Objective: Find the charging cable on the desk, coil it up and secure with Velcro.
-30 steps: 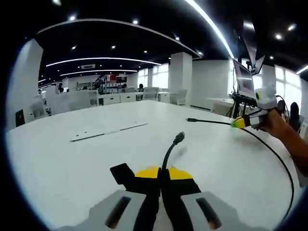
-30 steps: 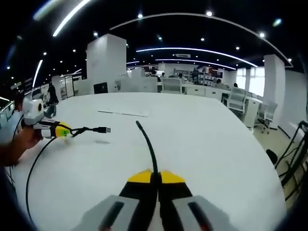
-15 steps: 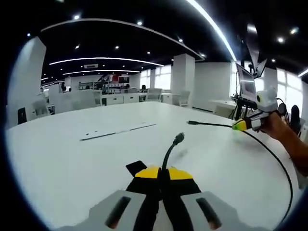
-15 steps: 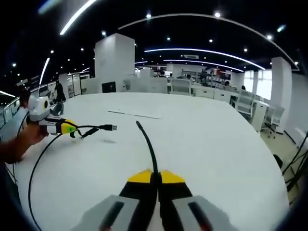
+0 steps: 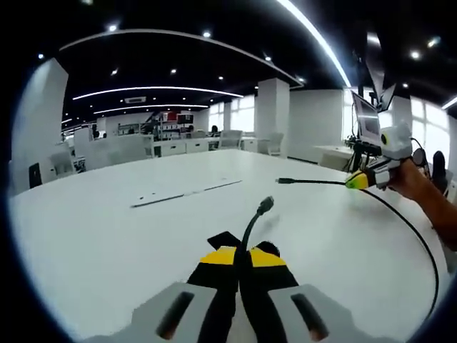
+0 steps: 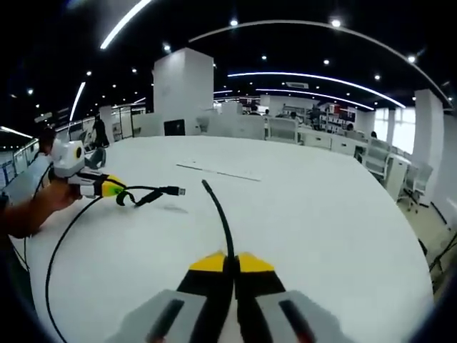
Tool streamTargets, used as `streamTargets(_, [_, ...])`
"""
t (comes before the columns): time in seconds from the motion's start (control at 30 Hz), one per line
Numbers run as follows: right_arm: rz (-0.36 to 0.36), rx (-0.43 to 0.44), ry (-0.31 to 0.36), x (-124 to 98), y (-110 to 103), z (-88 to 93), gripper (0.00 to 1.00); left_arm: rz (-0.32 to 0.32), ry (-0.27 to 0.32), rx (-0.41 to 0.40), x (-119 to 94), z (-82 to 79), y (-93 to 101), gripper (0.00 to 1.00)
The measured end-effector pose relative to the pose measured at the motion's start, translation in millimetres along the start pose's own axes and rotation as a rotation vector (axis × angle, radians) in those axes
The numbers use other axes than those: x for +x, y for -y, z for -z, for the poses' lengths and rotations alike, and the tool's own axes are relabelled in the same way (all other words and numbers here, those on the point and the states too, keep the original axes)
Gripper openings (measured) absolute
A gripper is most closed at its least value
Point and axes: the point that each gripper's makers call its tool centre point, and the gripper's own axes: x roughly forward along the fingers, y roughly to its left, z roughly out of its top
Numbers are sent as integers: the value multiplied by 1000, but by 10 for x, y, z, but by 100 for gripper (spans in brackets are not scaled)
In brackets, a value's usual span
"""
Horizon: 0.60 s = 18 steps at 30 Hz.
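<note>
White desk [image 5: 107, 236] spans an office lit by ceiling strips [image 6: 314, 75].

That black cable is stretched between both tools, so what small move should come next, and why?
Probably bring the right tool toward the left tool. Each is shut near one end of the charging cable, whose middle sags in one long arc, with no coil formed yet.

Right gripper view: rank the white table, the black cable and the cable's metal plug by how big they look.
1. White table
2. Black charging cable, held in both hand-held grippers
3. Metal plug, smallest, though farther from the camera
</note>
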Motion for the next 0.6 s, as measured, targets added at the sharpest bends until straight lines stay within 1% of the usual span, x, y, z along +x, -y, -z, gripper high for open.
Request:
streamTargets(0.27, [-46, -10, 6, 99, -23, -89, 5, 20, -27, 17, 0, 117, -72, 5])
streamTargets(0.3, [-57, -11, 6, 118, -35, -96, 5, 24, -21, 19, -6, 117, -72, 5])
streamTargets(0.33, [-66, -11, 6, 137, -45, -103, 5, 39, -4, 21, -7, 102, -60, 5])
streamTargets(0.37, [-69, -12, 6, 142, -47, -105, 5, 41, -2, 22, -8, 103, -61, 5])
streamTargets(0.4, [-76, -17, -2, 129, -97, -82, 5, 48, -3, 41, -4, 112, -63, 5])
streamTargets(0.47, [-87, -21, -3, 147, -118, -95, 5, 59, -11, 75, 2, 137, -68, 5])
streamTargets(0.53, [-95, -22, -2, 168, -141, -107, 5, 85, -16, 67, 3, 147, -50, 5])
streamTargets(0.6, [-101, -26, -2, 178, -179, -101, 5, 95, -18, 84, 5, 149, -33, 5])
